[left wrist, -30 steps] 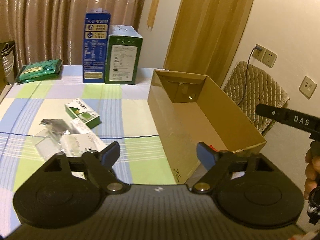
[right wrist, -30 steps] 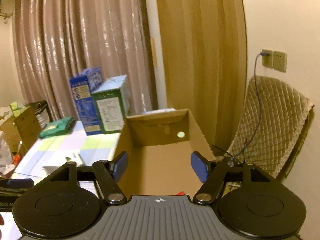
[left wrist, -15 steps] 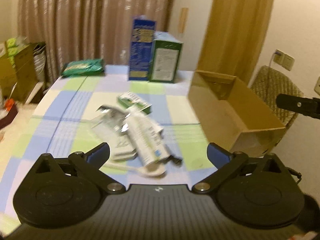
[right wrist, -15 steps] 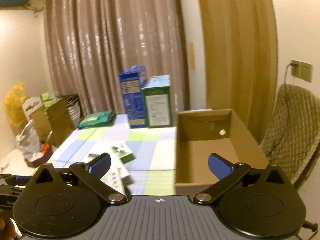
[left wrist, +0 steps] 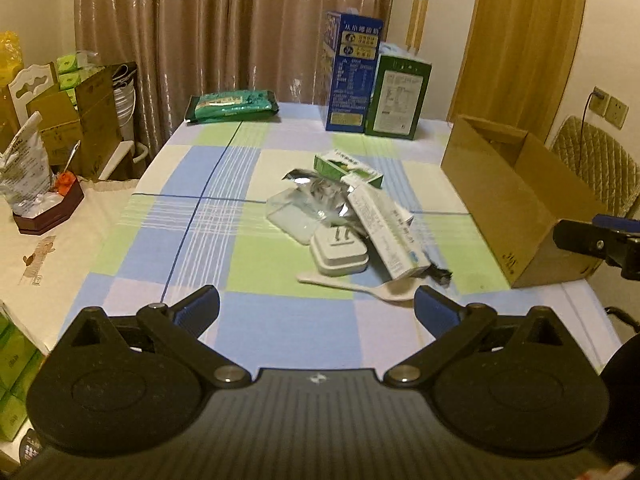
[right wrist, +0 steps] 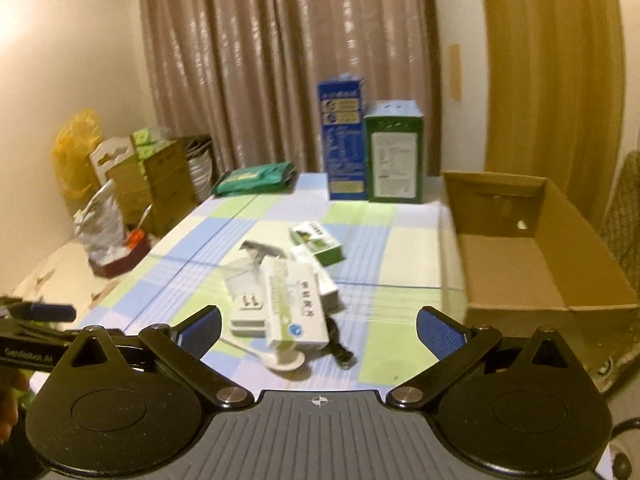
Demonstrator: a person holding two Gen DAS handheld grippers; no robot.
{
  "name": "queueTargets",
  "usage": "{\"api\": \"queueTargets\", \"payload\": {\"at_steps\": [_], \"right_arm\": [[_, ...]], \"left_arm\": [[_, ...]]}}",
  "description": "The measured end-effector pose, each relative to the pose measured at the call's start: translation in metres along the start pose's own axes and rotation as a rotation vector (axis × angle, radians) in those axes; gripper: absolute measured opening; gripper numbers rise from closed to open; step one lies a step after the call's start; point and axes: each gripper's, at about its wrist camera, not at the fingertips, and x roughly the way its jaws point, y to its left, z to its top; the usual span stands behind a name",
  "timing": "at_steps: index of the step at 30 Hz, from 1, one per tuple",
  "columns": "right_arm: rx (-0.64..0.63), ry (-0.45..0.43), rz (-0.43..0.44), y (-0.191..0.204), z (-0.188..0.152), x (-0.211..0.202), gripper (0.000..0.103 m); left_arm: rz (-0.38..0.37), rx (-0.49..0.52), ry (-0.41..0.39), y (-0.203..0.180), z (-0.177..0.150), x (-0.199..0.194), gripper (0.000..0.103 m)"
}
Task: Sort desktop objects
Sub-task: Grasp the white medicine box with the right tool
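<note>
Cardboard box at the desk's right edge awaits; with your left gripper and right gripper both spread wide and empty, you're at the approach, so pick one item from the mid-desk pile.

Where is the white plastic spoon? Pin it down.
In the left wrist view the white plastic spoon lies on the checked tablecloth at the near edge of the pile, just in front of the white plug adapter, left of the cardboard box.

small print on the white box is unreadable.
</note>
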Motion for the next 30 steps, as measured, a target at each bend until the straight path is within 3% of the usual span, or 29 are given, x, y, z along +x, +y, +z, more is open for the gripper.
{"api": "queueTargets", "payload": {"at_steps": [13, 21, 25, 30], "right_arm": [[-0.062, 0.144, 0.079, -0.011, -0.016, 0.089, 0.101], [-0.091, 0.181, 0.148, -0.017, -0.008, 0.139, 0.100], [-0.094, 0.206, 0.169, -0.020, -0.006, 0.161, 0.094], [-0.113, 0.228, 0.191, -0.019, -0.005, 0.179, 0.091]], "left_arm": [[-0.059, 0.180, 0.091, 0.004, -0.001, 0.079, 0.102], [-0.218, 0.362, 0.146, 0.007, 0.003, 0.130, 0.101], [-0.287, 0.467, 0.161, 0.002, 0.002, 0.148, 0.082], [-0.302, 0.530, 0.140, -0.002, 0.004, 0.164, 0.079]]}}
